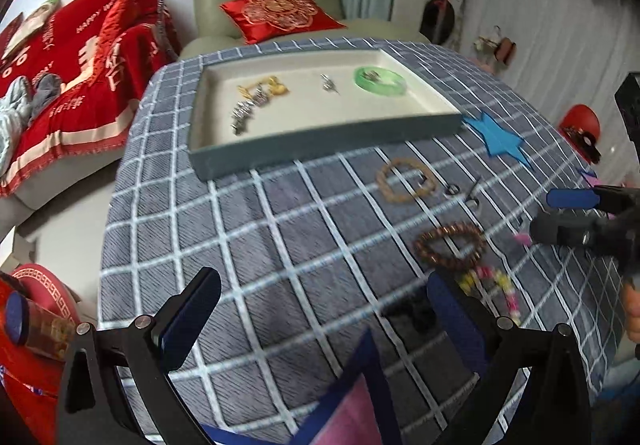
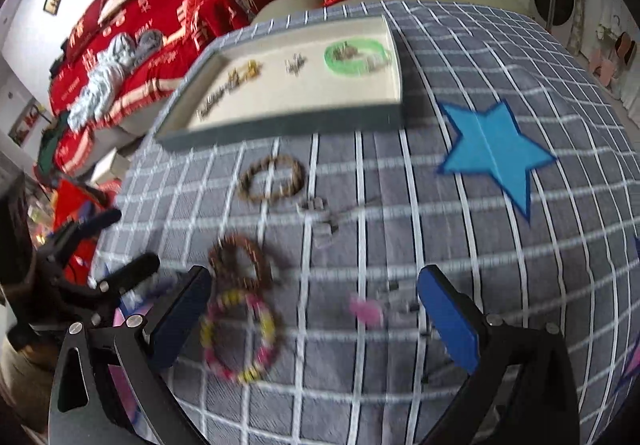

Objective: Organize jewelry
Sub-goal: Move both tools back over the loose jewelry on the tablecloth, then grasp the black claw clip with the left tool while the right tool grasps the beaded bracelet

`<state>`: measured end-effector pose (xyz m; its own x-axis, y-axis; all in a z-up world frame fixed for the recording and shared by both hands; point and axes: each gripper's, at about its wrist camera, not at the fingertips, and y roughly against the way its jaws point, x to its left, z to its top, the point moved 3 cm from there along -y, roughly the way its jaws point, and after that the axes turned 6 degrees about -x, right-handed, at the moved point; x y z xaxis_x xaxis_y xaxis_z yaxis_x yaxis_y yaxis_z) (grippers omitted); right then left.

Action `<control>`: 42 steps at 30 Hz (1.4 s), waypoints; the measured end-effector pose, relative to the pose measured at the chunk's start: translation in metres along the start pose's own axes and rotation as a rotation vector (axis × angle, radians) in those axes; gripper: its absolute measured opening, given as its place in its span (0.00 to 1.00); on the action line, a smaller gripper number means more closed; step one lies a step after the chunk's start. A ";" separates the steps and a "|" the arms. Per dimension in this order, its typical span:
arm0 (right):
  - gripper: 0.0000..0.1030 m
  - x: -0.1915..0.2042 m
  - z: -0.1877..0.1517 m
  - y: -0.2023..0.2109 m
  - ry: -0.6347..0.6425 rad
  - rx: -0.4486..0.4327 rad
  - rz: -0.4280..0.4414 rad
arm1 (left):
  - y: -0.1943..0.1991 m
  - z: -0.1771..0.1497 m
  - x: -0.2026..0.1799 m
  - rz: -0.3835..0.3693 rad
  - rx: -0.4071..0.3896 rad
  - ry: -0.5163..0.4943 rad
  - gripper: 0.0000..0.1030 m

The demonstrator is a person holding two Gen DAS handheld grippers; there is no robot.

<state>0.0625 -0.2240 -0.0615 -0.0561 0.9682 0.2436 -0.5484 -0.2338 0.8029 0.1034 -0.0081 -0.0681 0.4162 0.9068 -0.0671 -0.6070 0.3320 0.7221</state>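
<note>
**A:** Right wrist view first: what was nearest?

**B:** The right hand-held gripper (image 2: pixel 316 313) stood spread to its widest, nothing between its blue pads. Just ahead, near the table's (image 2: pixel 500 285) front edge, lay a pink-and-yellow bead bracelet (image 2: pixel 240 337); a dark brown bead bracelet (image 2: pixel 240 261) touched or overlapped its far side.

**A:** And the left?

**B:** The left hand-held gripper (image 1: pixel 320 309) was open as well and empty, over the checked cloth.

**A:** Farther back?

**B:** A tan bead bracelet (image 2: pixel 272 179) sat mid-table, with small metal pieces (image 2: pixel 320 217) just beside it, too blurred to name. Beyond them, toward the far edge, the tray (image 2: pixel 280 125) held gold and silver items and a green bangle (image 2: pixel 356 57).

**A:** How would the beaded ones handle?

**B:** Light and limp, I'd judge; strung beads sag and roll. Pinching across one side of the loop, pads straddling the strand, seems safest. The bangle looks rigid and slick, probably brittle.
</note>
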 end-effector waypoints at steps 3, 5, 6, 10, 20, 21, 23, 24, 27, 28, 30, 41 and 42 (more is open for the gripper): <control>1.00 -0.001 -0.016 0.001 0.003 0.012 -0.014 | -0.001 -0.006 -0.007 -0.023 0.009 -0.011 1.00; 1.00 -0.002 -0.025 0.002 -0.002 0.017 -0.021 | -0.001 -0.008 -0.011 -0.032 0.014 -0.029 1.00; 1.00 -0.004 -0.028 0.003 -0.006 0.017 -0.023 | -0.001 -0.010 -0.014 -0.035 0.017 -0.039 1.00; 1.00 -0.004 -0.037 0.006 -0.012 0.014 -0.035 | -0.004 -0.013 -0.018 -0.020 0.032 -0.055 1.00; 0.95 0.016 -0.045 0.001 0.057 0.007 -0.083 | -0.018 -0.018 -0.019 0.050 0.058 -0.020 1.00; 0.93 0.018 -0.046 0.000 0.062 0.008 -0.088 | -0.019 -0.018 -0.019 0.060 0.057 -0.023 1.00; 0.91 0.021 -0.047 -0.003 0.074 0.009 -0.098 | -0.021 -0.019 -0.017 0.092 0.061 -0.031 1.00; 0.90 0.023 -0.047 -0.005 0.081 0.009 -0.103 | -0.022 -0.020 -0.016 0.101 0.065 -0.028 1.00; 0.84 0.031 -0.049 -0.008 0.123 0.002 -0.134 | -0.023 -0.021 -0.011 0.106 0.066 -0.001 1.00; 0.82 0.033 -0.048 -0.009 0.134 -0.001 -0.142 | -0.023 -0.022 -0.011 0.110 0.064 0.001 1.00; 0.77 0.037 -0.048 -0.010 0.163 -0.006 -0.166 | -0.023 -0.021 -0.011 0.108 0.059 0.006 1.00; 0.54 0.048 -0.051 -0.006 0.196 -0.014 -0.154 | -0.016 -0.019 -0.026 0.068 0.051 0.005 0.60; 0.50 0.049 -0.051 -0.006 0.198 -0.014 -0.152 | -0.015 -0.019 -0.027 0.068 0.049 0.002 0.55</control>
<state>0.0199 -0.1707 -0.0821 -0.1339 0.9910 0.0081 -0.5743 -0.0842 0.8143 0.0891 -0.0324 -0.0901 0.3742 0.9272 -0.0183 -0.5994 0.2569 0.7581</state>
